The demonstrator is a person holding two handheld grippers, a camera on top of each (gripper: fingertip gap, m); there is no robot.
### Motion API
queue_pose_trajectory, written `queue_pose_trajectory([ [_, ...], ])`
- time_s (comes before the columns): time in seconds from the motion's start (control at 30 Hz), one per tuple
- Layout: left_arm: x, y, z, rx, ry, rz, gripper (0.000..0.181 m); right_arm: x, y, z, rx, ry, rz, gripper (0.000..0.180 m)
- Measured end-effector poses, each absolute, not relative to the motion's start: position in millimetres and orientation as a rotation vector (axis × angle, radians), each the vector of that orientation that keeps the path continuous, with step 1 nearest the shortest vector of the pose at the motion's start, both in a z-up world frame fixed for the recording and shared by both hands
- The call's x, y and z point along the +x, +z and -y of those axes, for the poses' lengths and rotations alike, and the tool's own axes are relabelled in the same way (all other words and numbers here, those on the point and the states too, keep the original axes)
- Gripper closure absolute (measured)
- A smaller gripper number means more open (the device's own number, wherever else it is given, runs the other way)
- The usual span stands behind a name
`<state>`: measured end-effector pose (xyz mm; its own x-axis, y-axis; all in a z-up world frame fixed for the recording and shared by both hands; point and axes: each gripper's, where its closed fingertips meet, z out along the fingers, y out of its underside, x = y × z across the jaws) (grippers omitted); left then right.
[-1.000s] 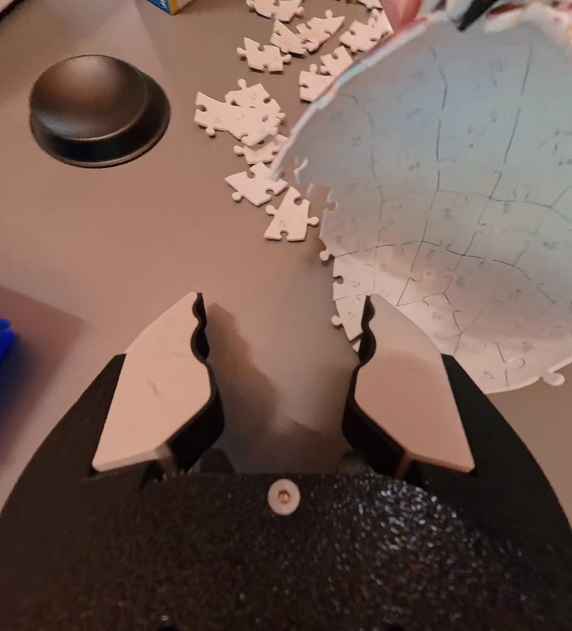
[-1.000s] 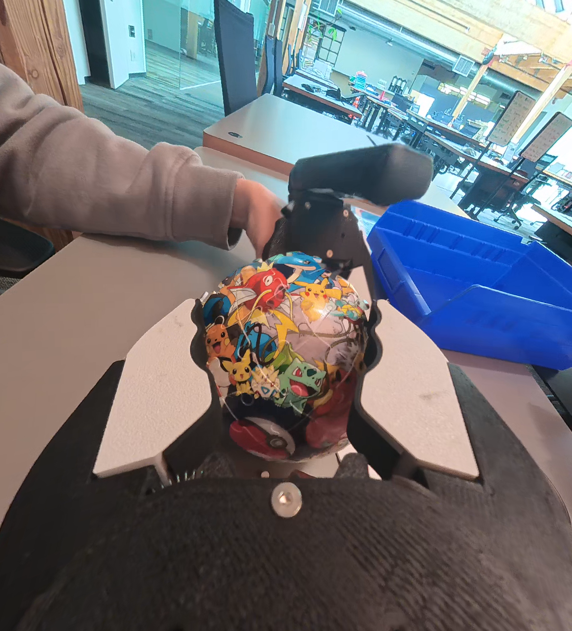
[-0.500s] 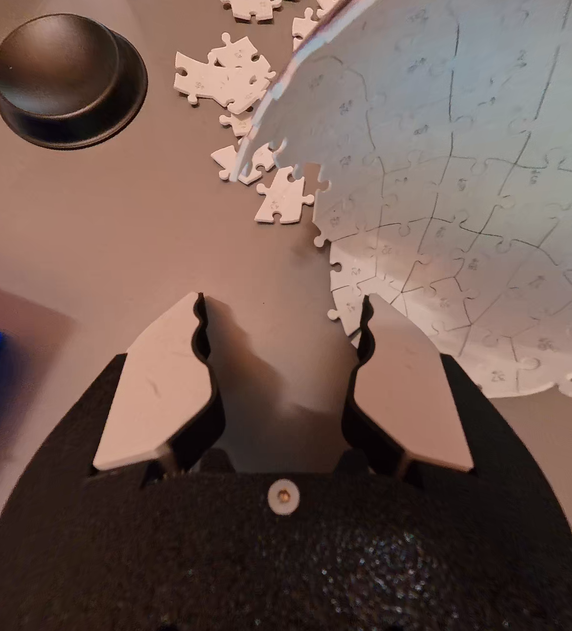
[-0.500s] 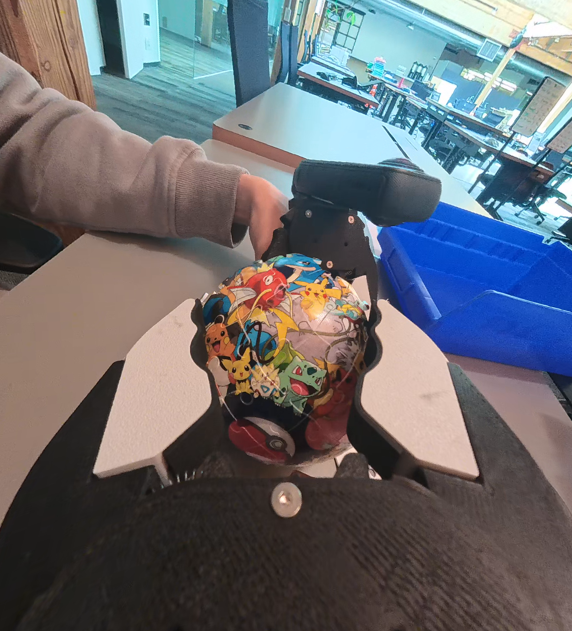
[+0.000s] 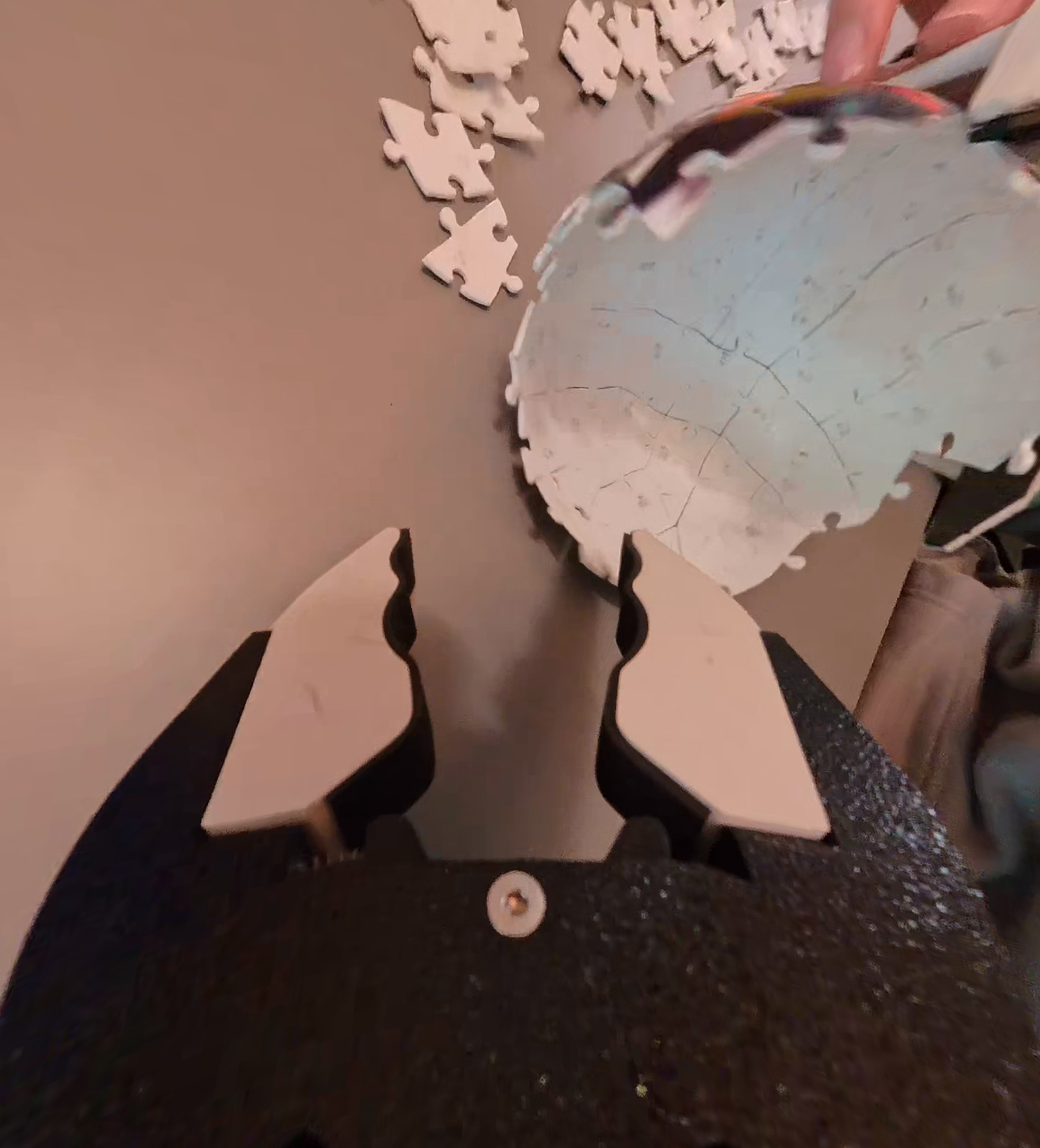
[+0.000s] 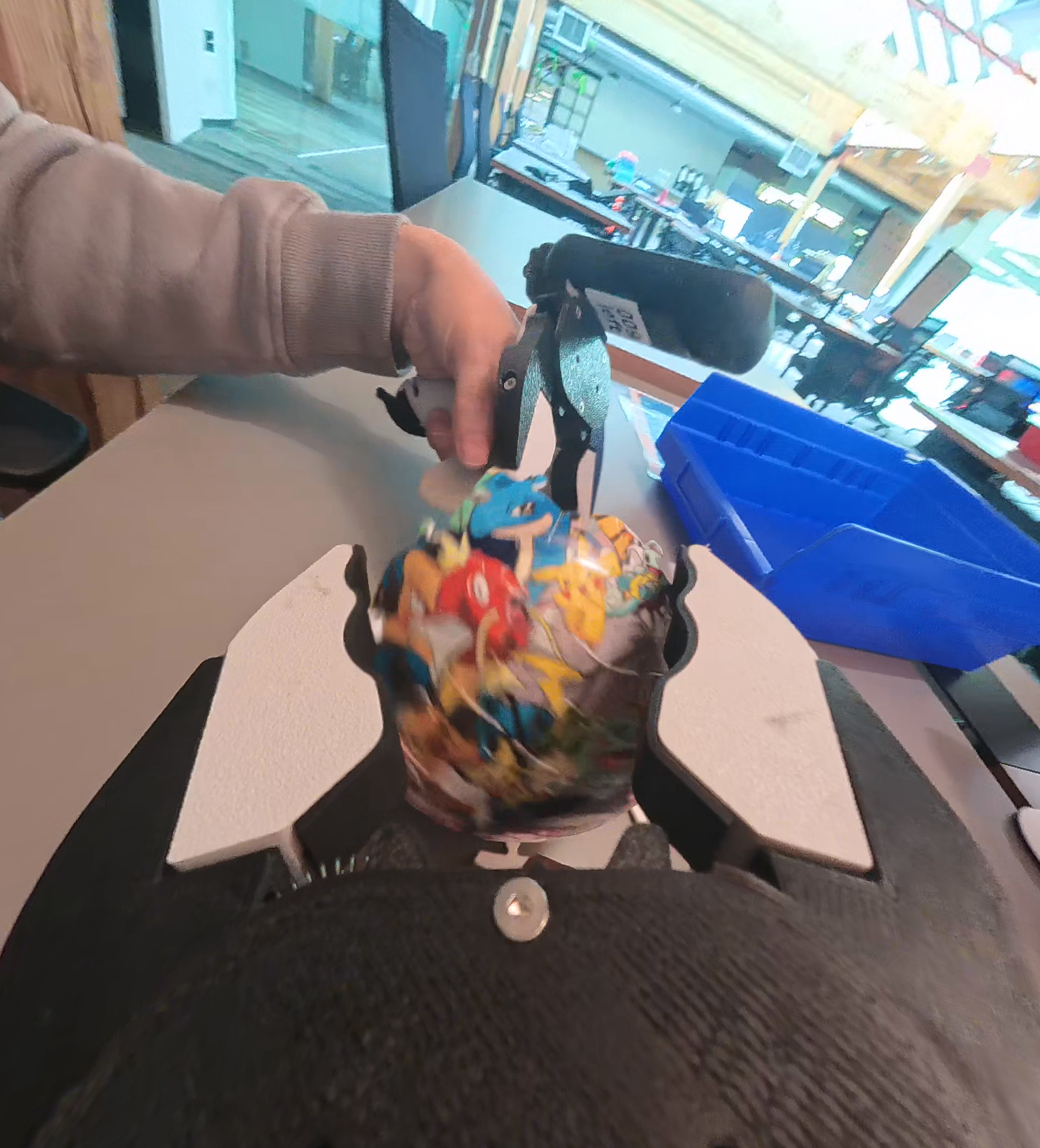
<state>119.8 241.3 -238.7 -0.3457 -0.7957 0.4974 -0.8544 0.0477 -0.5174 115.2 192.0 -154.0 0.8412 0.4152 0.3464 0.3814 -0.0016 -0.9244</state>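
My right gripper (image 6: pixel 520 553) is shut on a half-built puzzle ball (image 6: pixel 524 671) with bright cartoon prints, held above the grey table (image 6: pixel 163 528); the ball is blurred. In the left wrist view the ball shows its white hollow inside (image 5: pixel 784 373), just right of and beyond my left gripper (image 5: pixel 514 537). That gripper is open and empty over the bare table (image 5: pixel 163 435). It also shows in the right wrist view (image 6: pixel 551 447), held by a hand (image 6: pixel 449 329) just behind the ball's top.
Several loose white puzzle pieces (image 5: pixel 443 149) lie on the table beyond the left gripper. A person's fingers (image 5: pixel 859 37) show at the top edge. A blue plastic bin (image 6: pixel 877 559) stands at the right. Grey cloth (image 5: pixel 971 683) hangs past the table's right edge.
The ball has turned in my right gripper and now looks blurred. My left gripper has lifted and swung. The black dome and the blue bin have left its view.
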Motion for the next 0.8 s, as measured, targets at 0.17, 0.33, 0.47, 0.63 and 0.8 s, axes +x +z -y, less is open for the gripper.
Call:
queue_pose_trajectory([
  [0.17,121.9,-242.4,-239.4,1.831,1.188,2.129,0.123,114.5,-154.3,-181.9,-1.587,-0.043,0.604,0.085],
  [0.33,115.1,-230.9,-228.7,1.827,1.305,2.059,0.130,116.2,-156.2,-175.6,-1.575,-0.081,0.582,0.084],
  [0.47,106.8,-214.7,-231.2,1.747,1.445,2.321,0.129,118.6,-157.5,-171.2,-1.563,-0.083,0.559,0.083],
  [0.63,103.1,-195.9,-238.7,1.725,1.685,2.387,0.133,123.2,-159.2,-167.2,-1.555,-0.095,0.528,0.084],
  [0.8,97.7,-219.4,-232.2,1.977,1.565,2.001,0.122,123.4,-160.8,-158.4,-1.548,-0.116,0.465,0.082],
])
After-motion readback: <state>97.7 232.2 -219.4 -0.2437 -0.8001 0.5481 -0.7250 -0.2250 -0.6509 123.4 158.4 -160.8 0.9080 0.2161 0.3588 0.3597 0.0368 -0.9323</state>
